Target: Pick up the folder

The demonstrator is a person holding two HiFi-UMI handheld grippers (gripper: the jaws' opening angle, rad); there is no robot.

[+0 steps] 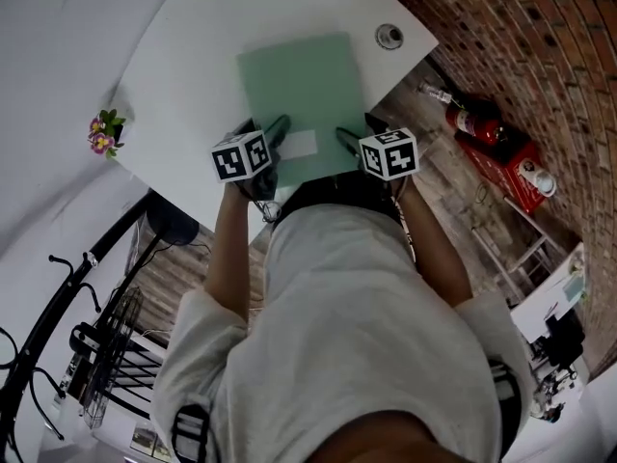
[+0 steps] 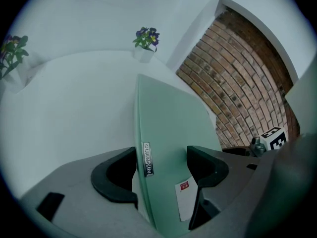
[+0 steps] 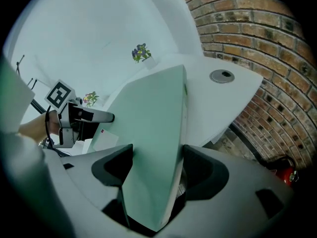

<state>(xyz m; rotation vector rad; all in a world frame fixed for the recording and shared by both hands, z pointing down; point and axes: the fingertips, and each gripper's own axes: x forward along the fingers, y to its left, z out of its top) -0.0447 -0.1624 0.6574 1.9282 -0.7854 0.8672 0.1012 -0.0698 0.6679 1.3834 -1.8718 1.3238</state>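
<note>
Gripping the green folder (image 1: pixel 304 99) by its near edge with both claws: with the left gripper (image 1: pixel 275 133) at the near left corner and with the right gripper (image 1: pixel 349 141) at the near right corner, jaws of each closed tight on the cover. Lies over the white table (image 1: pixel 183 75), with a white label (image 1: pixel 299 145) near that edge between the two claws. Beyond the far right corner, a round metal grommet (image 1: pixel 389 36); at the table's left rim, small flowers (image 1: pixel 104 133).
</note>
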